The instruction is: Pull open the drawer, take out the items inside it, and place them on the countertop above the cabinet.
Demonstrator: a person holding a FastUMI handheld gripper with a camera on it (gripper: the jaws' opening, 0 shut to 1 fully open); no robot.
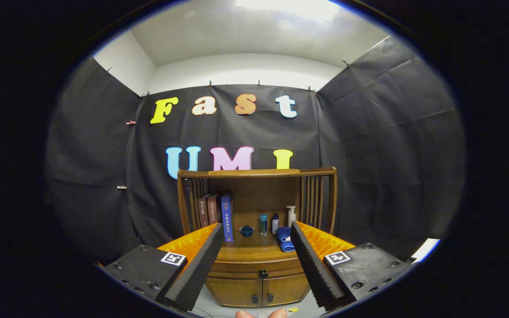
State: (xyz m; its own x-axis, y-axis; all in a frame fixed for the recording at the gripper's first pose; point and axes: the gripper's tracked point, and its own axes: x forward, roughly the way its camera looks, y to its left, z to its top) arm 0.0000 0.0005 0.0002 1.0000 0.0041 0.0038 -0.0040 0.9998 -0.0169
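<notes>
Wooden cabinet (256, 265) standing against the booth wall, seen from in front and slightly above. The drawer (259, 268) is the closed band just under the countertop (254, 251), with its dark knob (263, 274) at mid-width; below the knob are two small doors (259, 291). On the countertop, measured from the knob: three books (217, 214) up and to the left, a blue bowl (246, 230) just left of centre, small bottles (269, 224) and a pump bottle (291, 215) up and to the right, a folded blue cloth (284, 239) right of those. The gripper (256, 232) is spread wide and holds nothing; its two dark fingers (201, 265) frame the cabinet, well apart from it. The knob lies straight ahead of the fingers and lower than their tips, near the midline between them. The drawer front runs crosswise to the fingers, so the pull would, by judgement, be straight back toward the holder. Drawer contents hidden
</notes>
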